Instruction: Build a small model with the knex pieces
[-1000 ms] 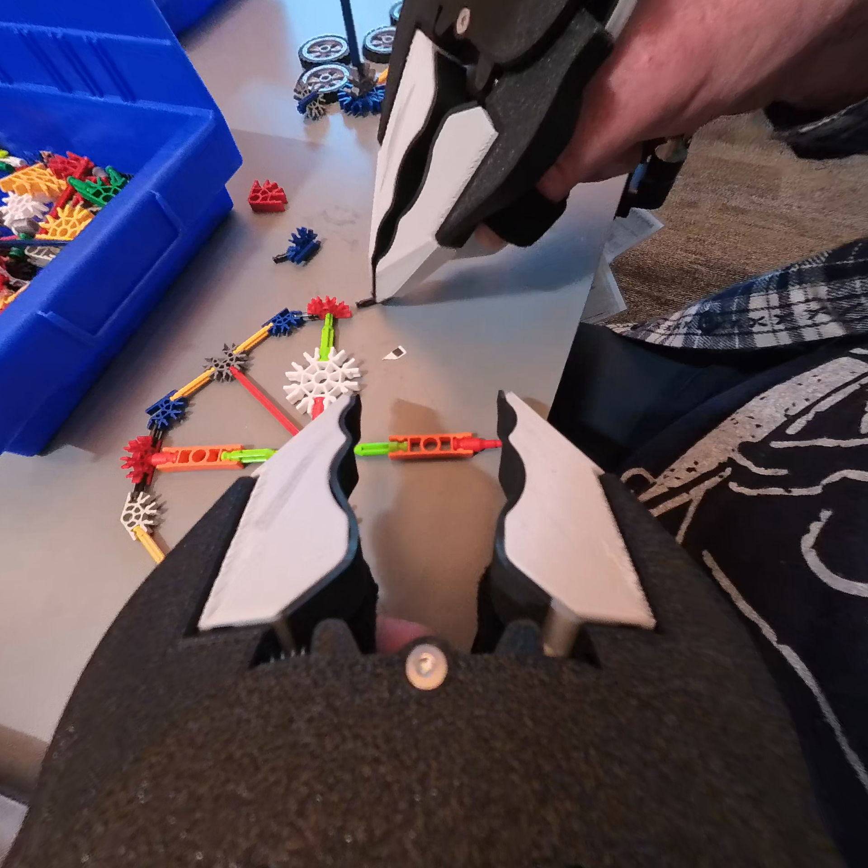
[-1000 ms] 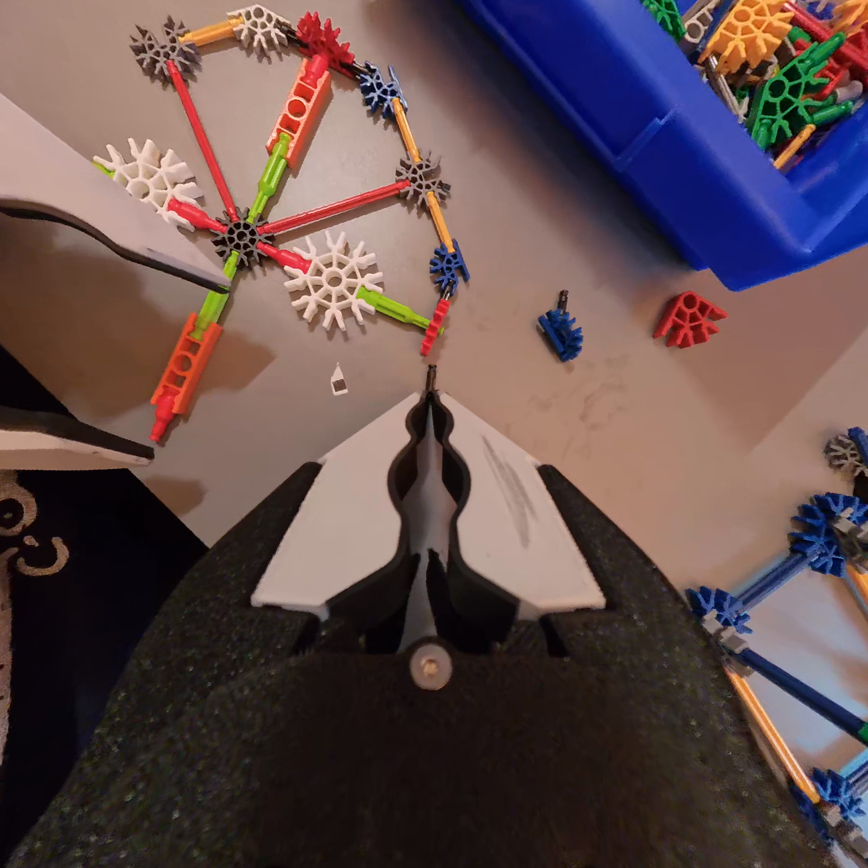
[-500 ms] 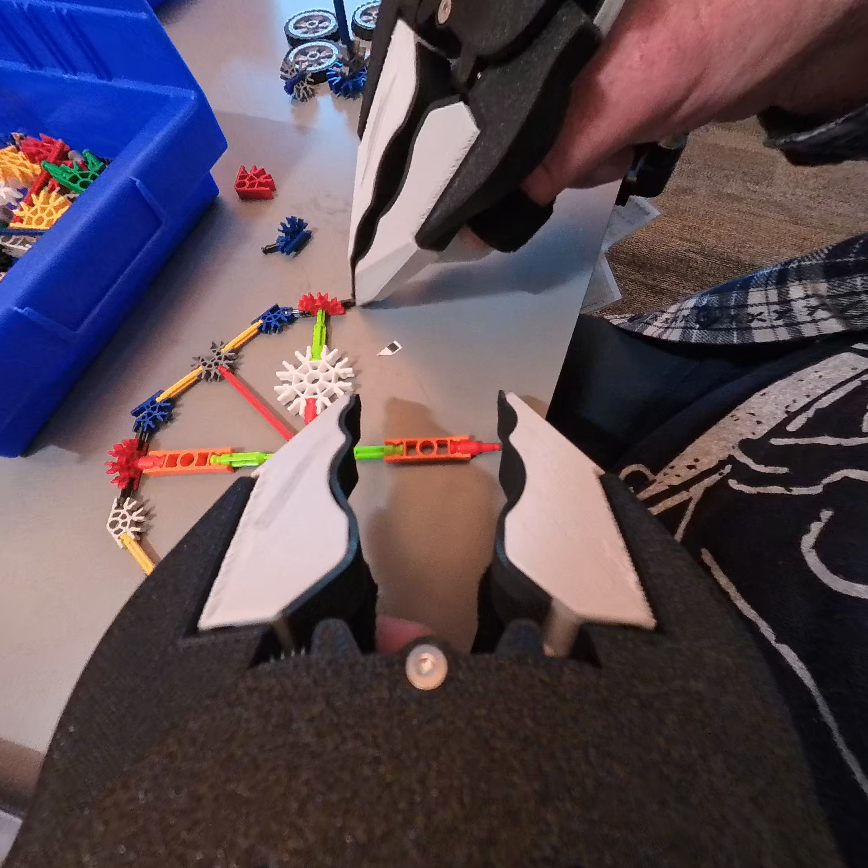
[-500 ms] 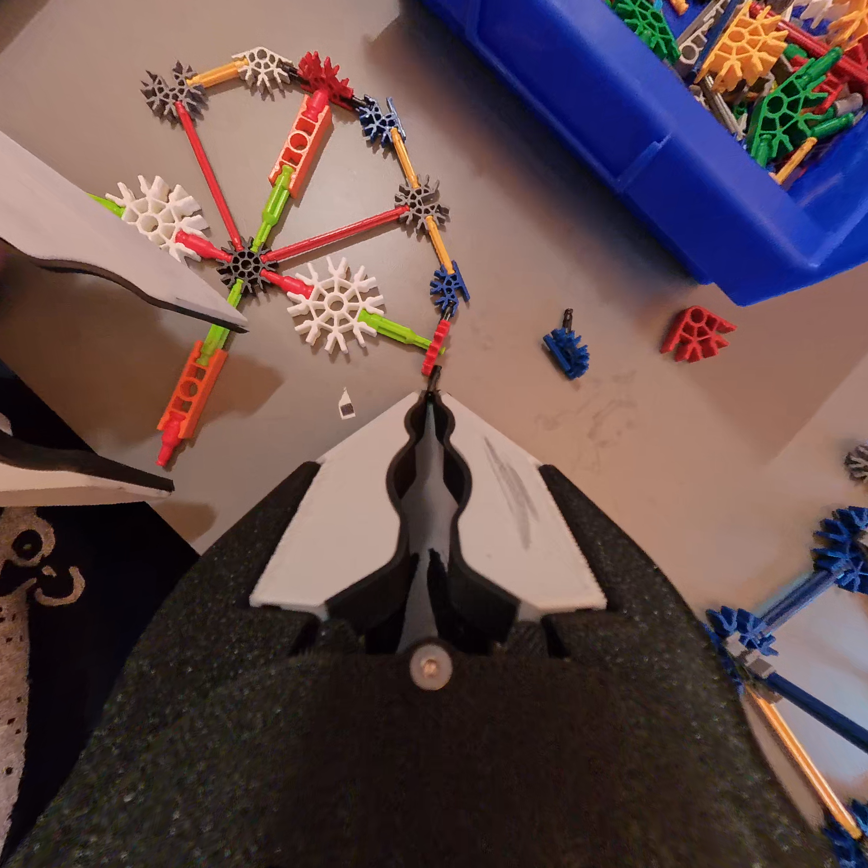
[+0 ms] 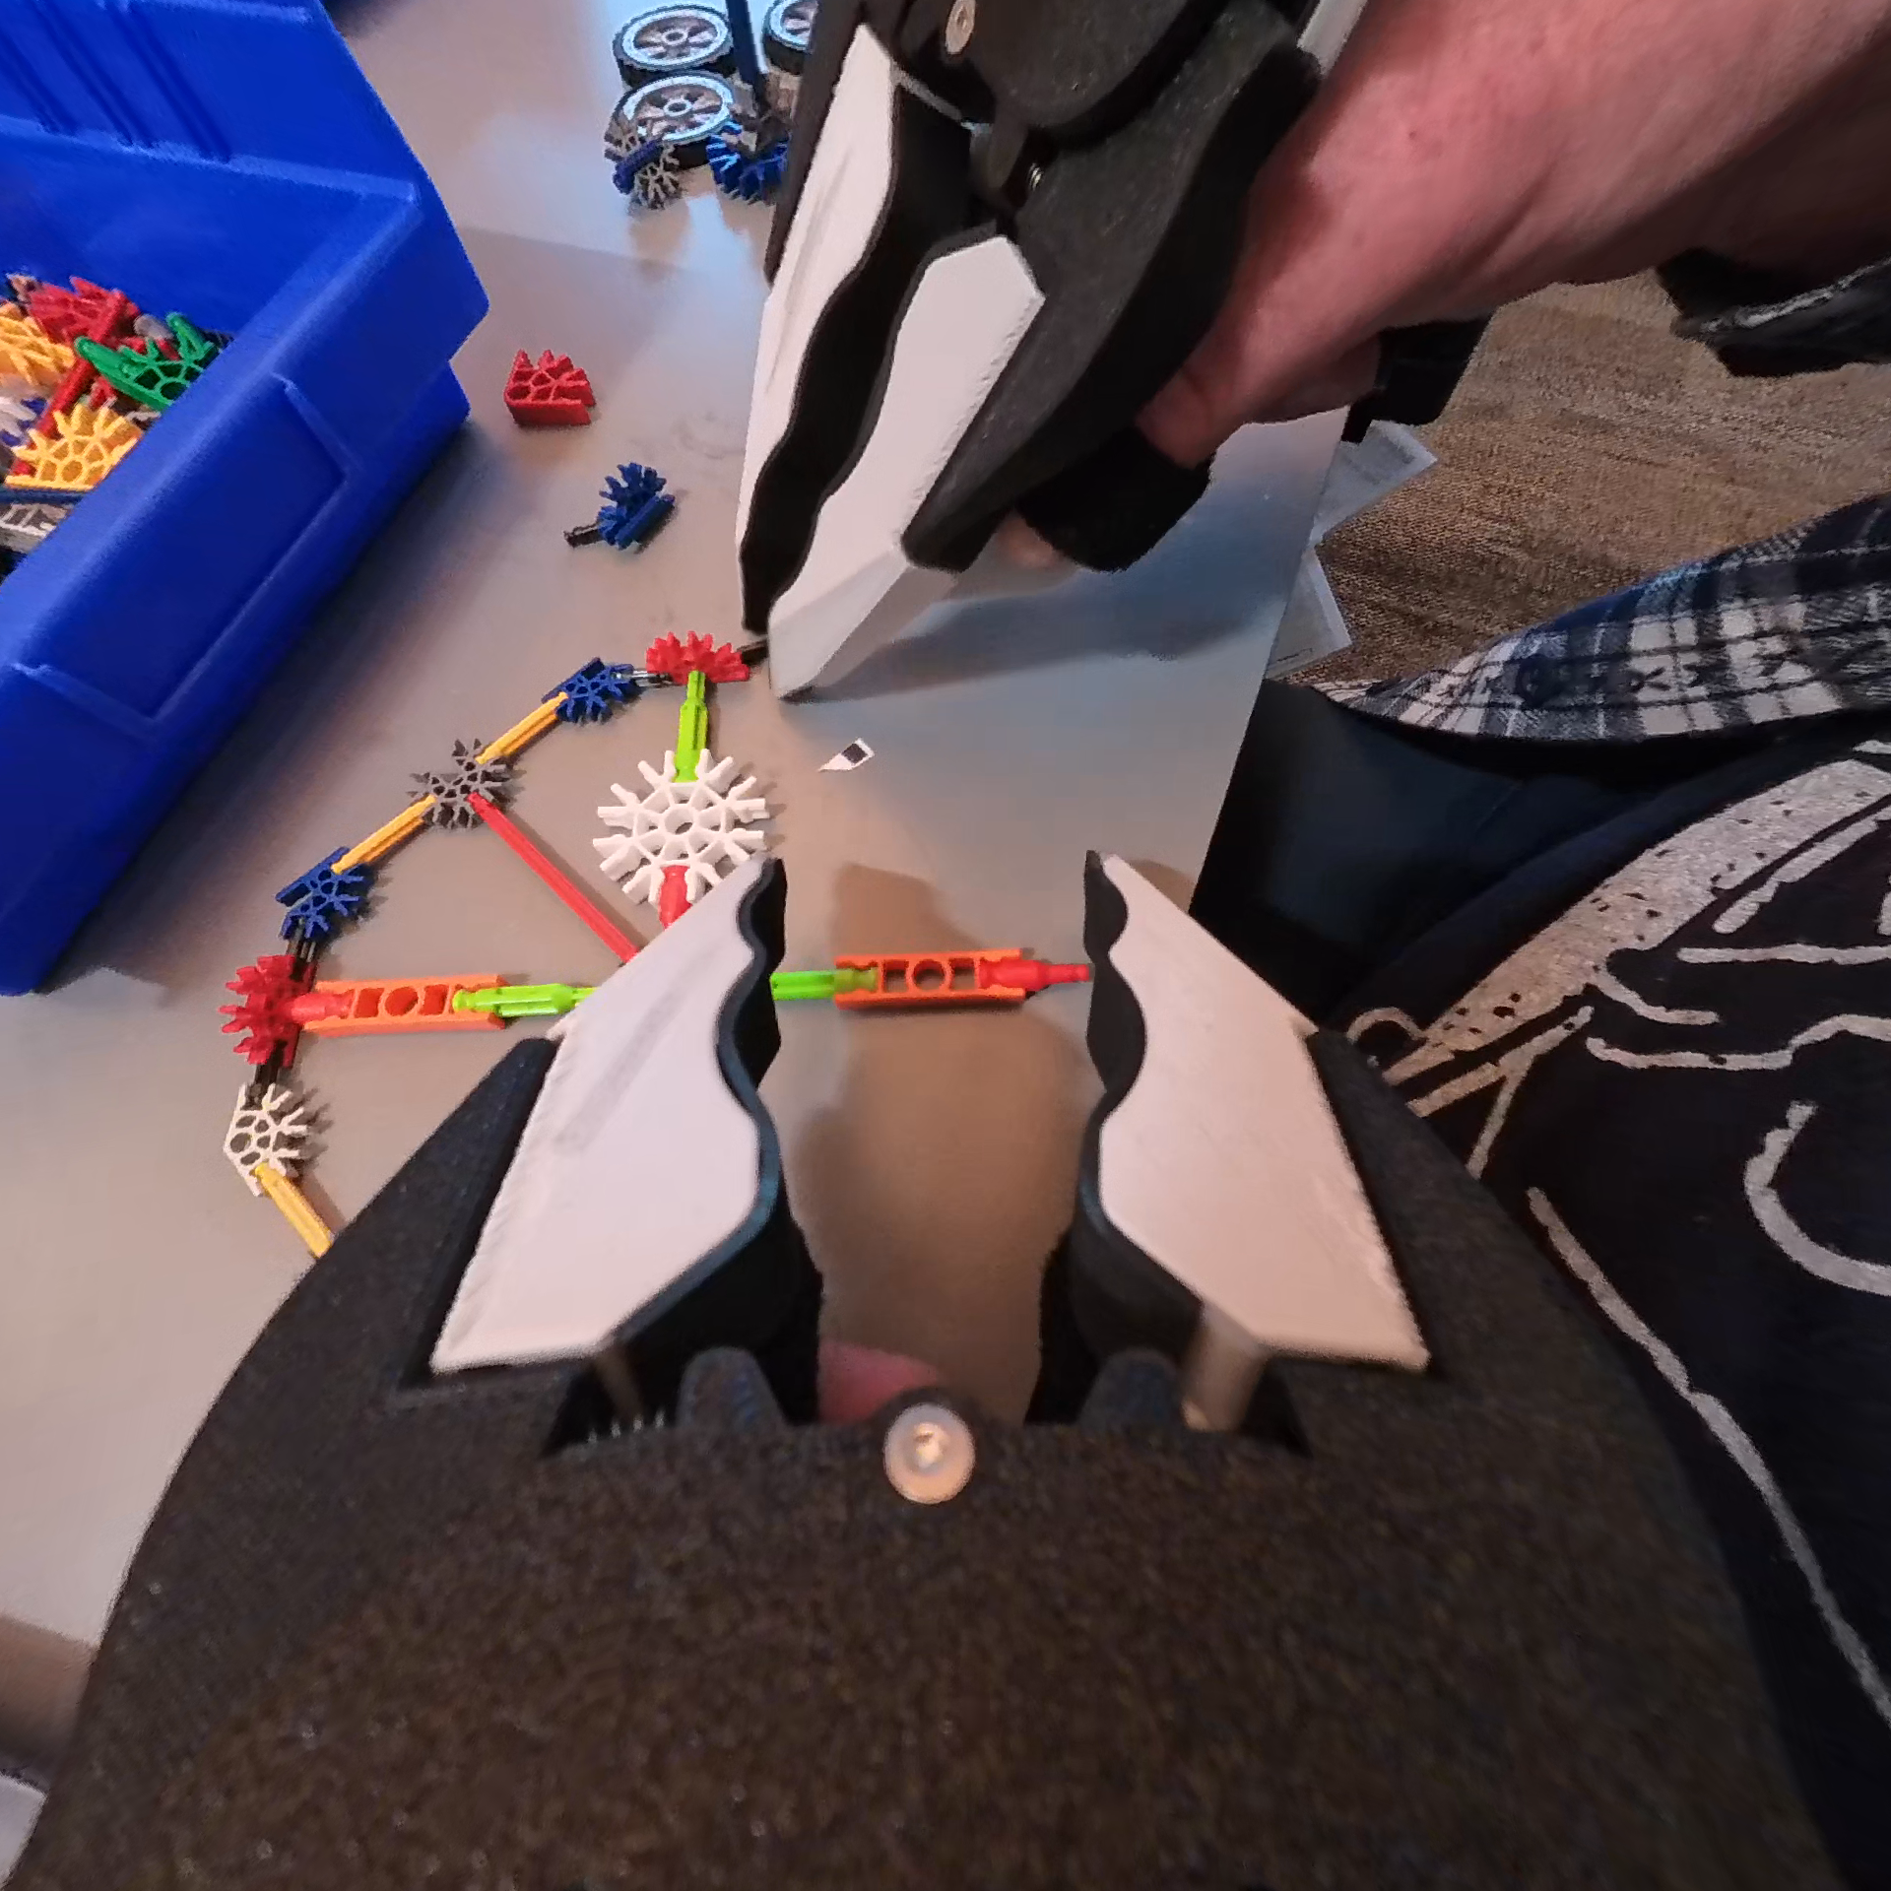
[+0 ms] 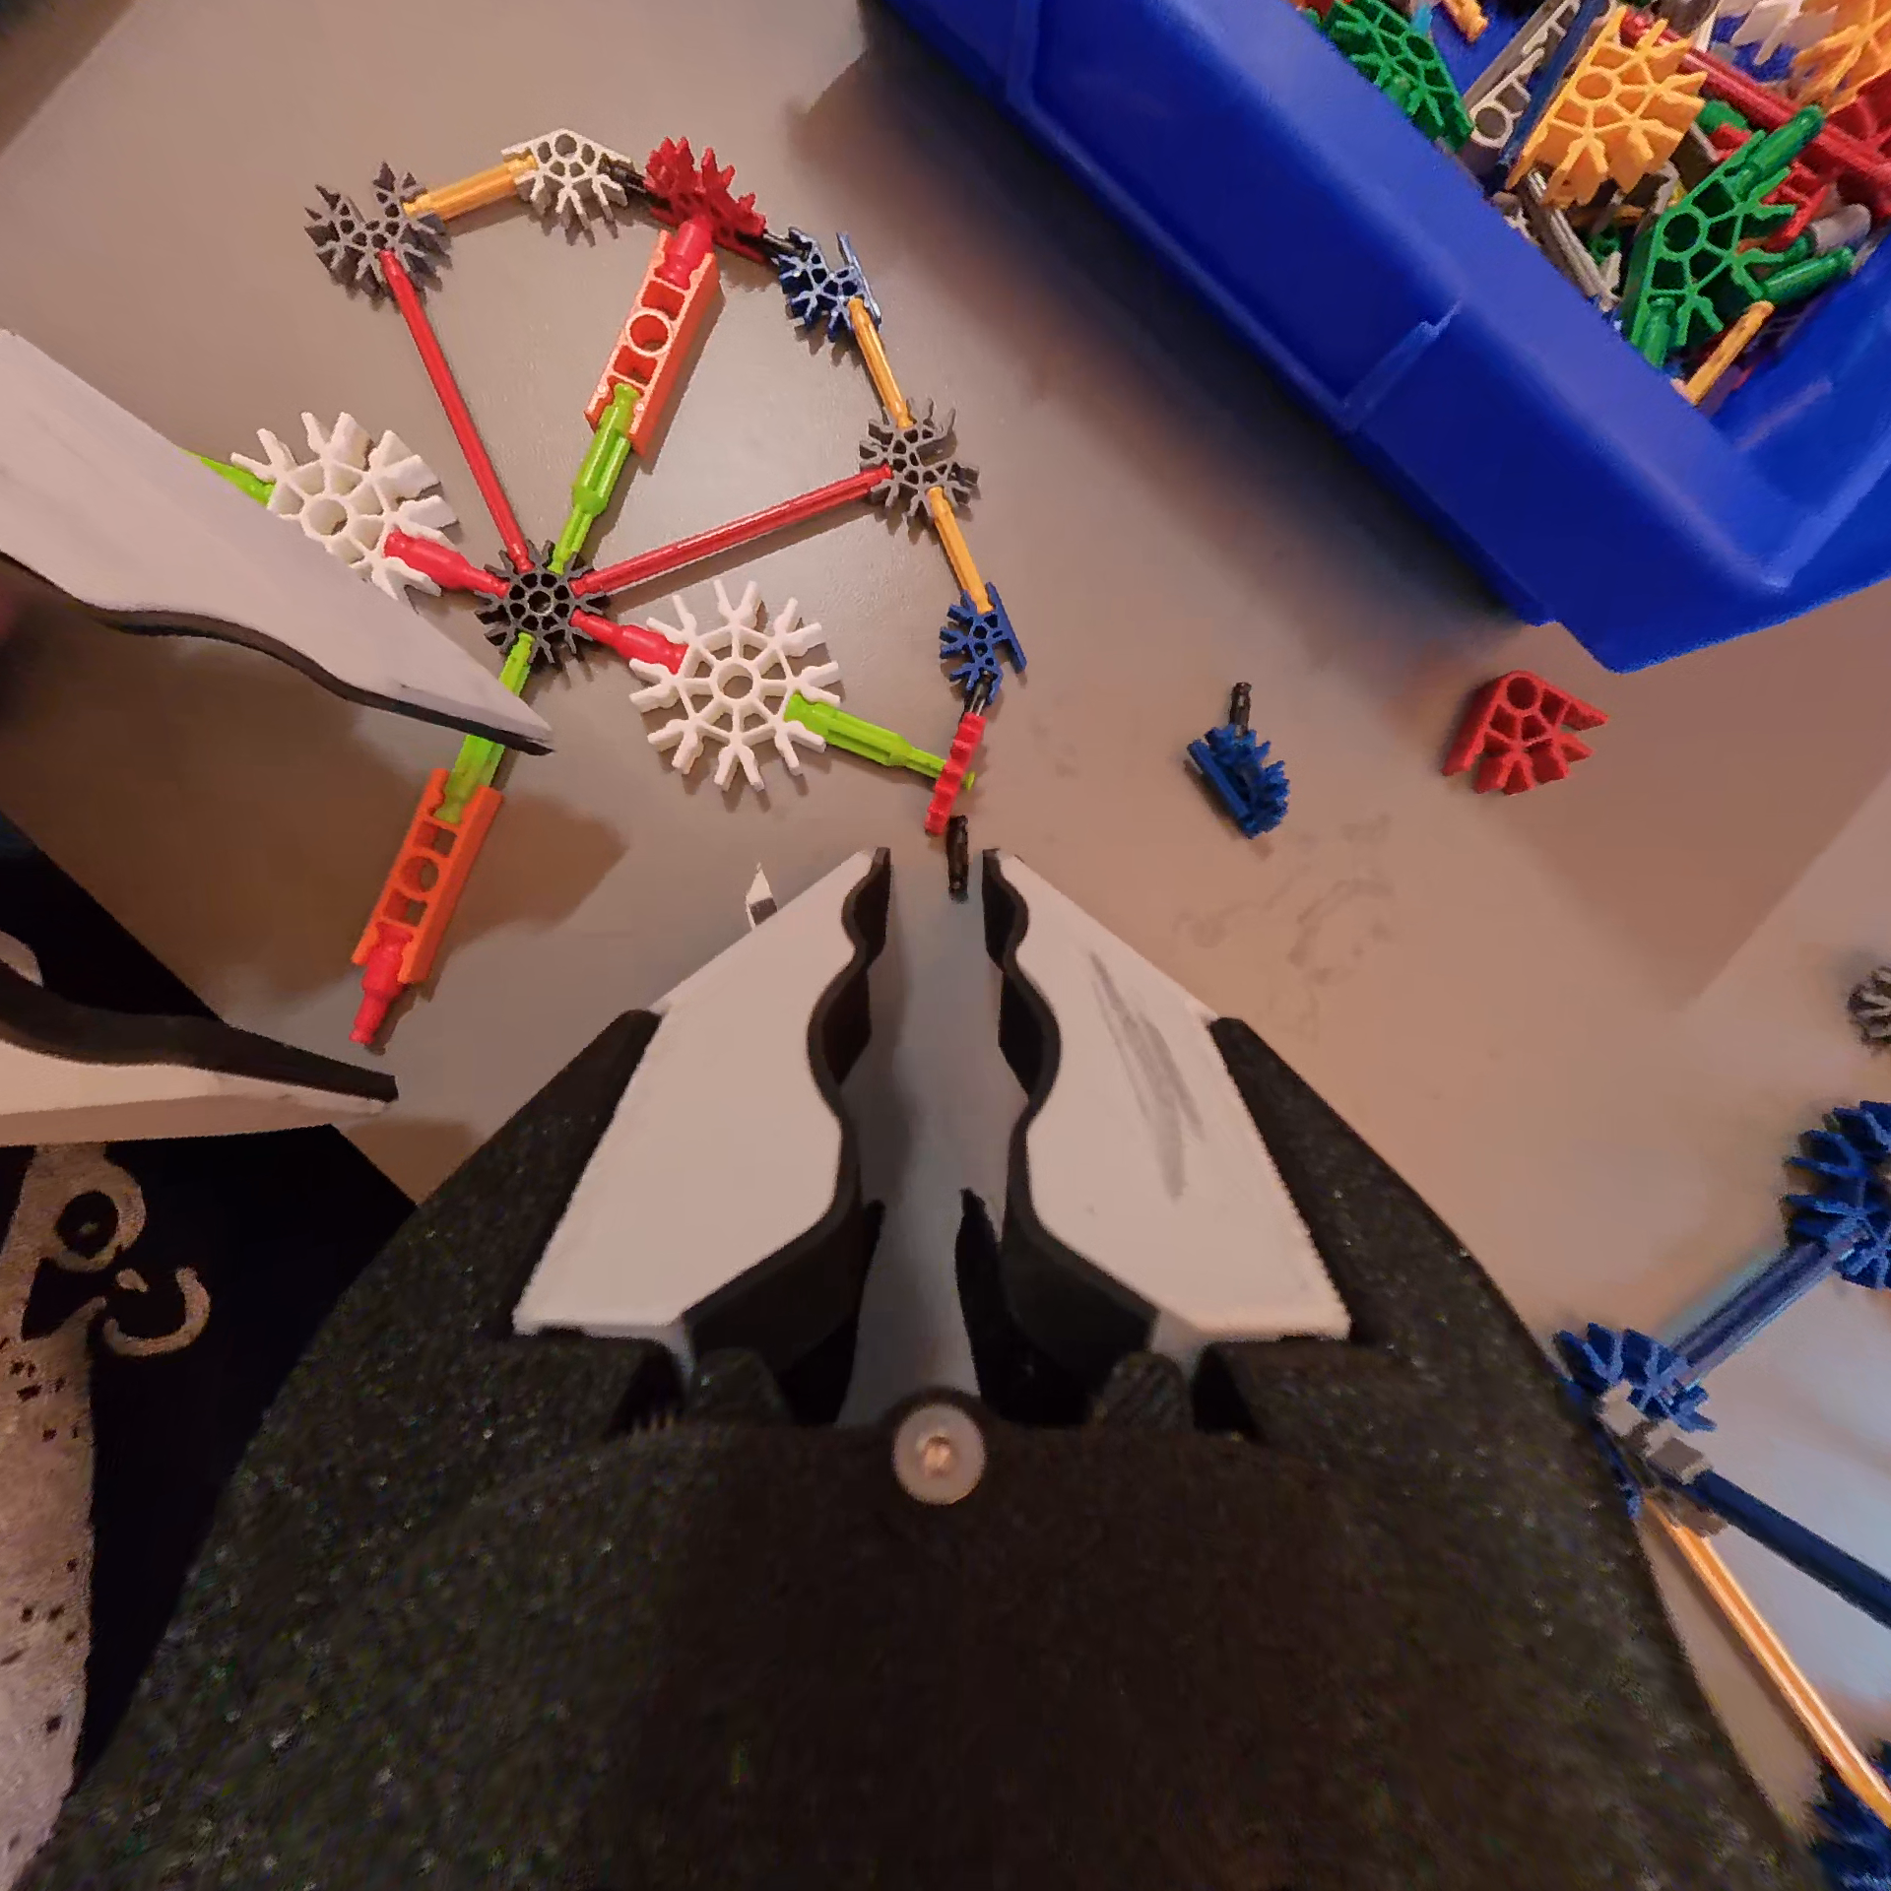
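The right hand-held gripper [image 6: 933, 865], fingers slightly apart, frames a short black rod [image 6: 958, 854] at the wheel's [image 6: 539, 604] red connector [image 6: 952, 770], five o'clock from the hub. The left hand-held gripper [image 5: 931, 890] hangs wide apart over an orange spoke [image 5: 926, 979] on the bench [image 5: 1074, 737].

Each camera looks forward along its own tool, tilted down, close over the grey worktop [image 5: 1074, 716]. The right view is steeper, nearly overhead. Both share the flat toy wheel [image 5: 481, 921] [image 6: 665, 491] and blue bin [image 5: 205, 512] [image 6: 1330, 307].
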